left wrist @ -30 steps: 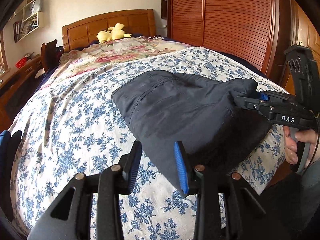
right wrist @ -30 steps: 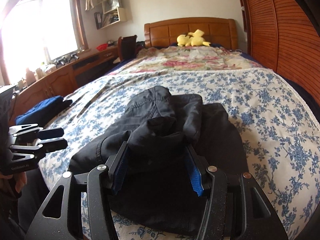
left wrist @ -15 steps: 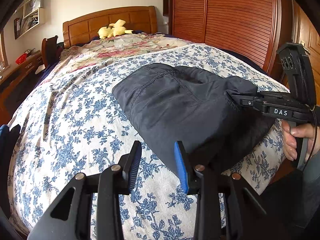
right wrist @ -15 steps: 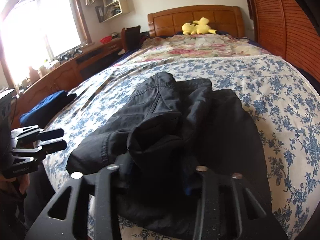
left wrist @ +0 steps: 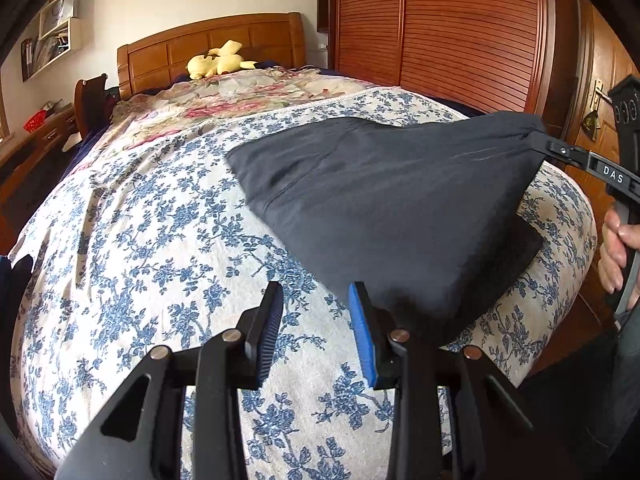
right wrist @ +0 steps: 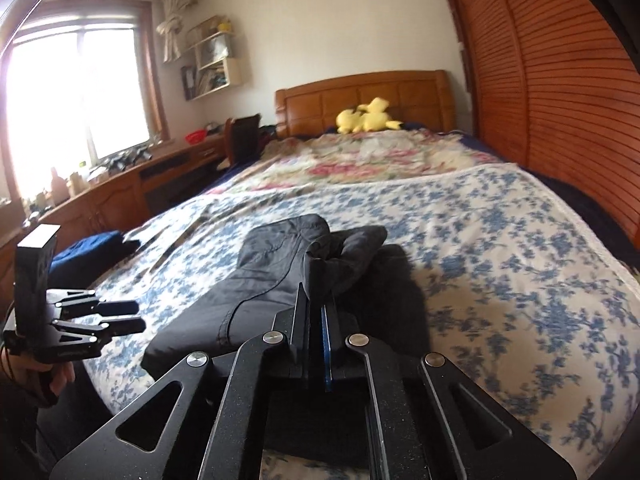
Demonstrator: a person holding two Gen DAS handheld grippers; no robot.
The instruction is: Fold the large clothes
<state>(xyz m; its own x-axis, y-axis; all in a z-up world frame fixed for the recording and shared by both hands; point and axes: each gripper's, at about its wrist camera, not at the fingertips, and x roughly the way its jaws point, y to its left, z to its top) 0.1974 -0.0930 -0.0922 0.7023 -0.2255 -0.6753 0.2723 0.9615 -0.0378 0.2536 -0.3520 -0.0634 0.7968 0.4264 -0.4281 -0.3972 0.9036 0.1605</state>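
Bedspread (left wrist: 132, 264); garment (right wrist: 320, 264) in right claw (right wrist: 316, 300)

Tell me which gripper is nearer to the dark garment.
Right. The right gripper is clamped on the garment, lifting its edge. The left gripper is open beside its near corner.

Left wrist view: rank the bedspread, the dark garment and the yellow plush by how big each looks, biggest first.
1. Bedspread
2. Dark garment
3. Yellow plush, which lies far off by the headboard, so its true size is unsure.
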